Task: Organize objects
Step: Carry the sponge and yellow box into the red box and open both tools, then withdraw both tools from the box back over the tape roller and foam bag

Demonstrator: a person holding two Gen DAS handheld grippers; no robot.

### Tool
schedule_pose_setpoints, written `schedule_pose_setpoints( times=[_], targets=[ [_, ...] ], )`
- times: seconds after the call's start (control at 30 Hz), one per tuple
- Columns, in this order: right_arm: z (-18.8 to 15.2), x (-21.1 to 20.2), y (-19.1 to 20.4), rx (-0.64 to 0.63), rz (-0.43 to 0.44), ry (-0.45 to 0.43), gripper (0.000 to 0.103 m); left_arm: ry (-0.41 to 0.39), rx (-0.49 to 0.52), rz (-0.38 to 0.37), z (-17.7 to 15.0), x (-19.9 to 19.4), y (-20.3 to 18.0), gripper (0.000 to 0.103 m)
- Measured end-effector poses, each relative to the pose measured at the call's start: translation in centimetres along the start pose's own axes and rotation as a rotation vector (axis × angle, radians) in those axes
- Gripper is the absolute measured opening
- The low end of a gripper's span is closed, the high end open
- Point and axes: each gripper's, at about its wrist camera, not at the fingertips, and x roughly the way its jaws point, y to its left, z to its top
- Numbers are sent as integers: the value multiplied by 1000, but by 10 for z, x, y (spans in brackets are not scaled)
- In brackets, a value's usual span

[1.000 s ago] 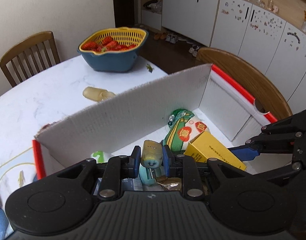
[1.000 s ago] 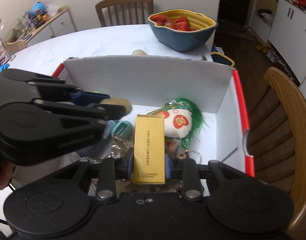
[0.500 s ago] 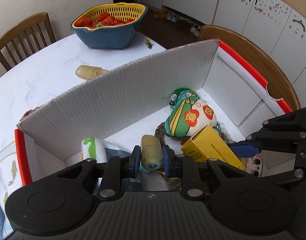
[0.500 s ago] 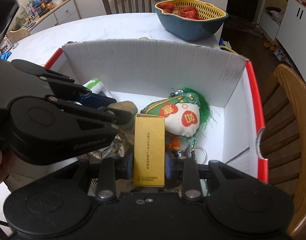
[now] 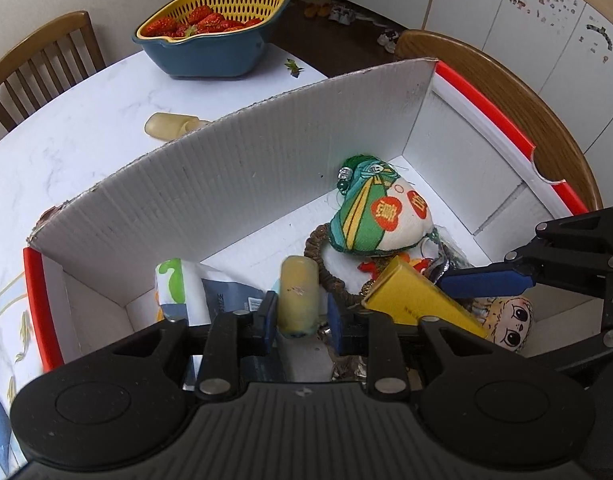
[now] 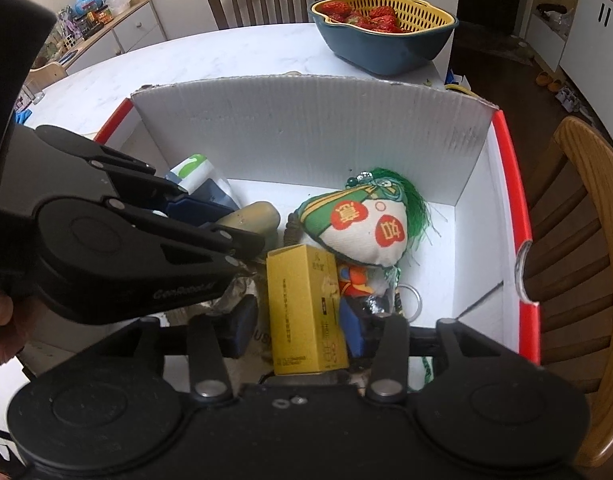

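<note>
Yellow box [image 6: 302, 312] & beige tube [image 5: 297, 298] no longer clamped, both tongs [image 6: 300, 330] [image 5: 299, 318] opening w/ gaps.

Left tongs [image 5: 298, 316]: matte black plastic body, ribbed centre panel, two round raised discs at the outer ends, silver screw heads on the linkage arms, blue pads on both fingers. Right tongs [image 6: 302, 328]: same build, small holes at centre. Left unit's side carries faint embossed lettering, not fully legible
</note>
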Motion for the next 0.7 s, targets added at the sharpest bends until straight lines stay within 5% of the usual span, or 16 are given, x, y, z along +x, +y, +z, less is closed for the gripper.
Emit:
schedule_pose_setpoints(
  times=[0.17,0.7],
  targets=[
    [-5,-6,-1,13,10,1,48,-30,9,15,-5,-9,-2,56],
    [-16,-45,12,31,1,-67,61,-126,8,-20,-27,-64,9,63]
  ],
)
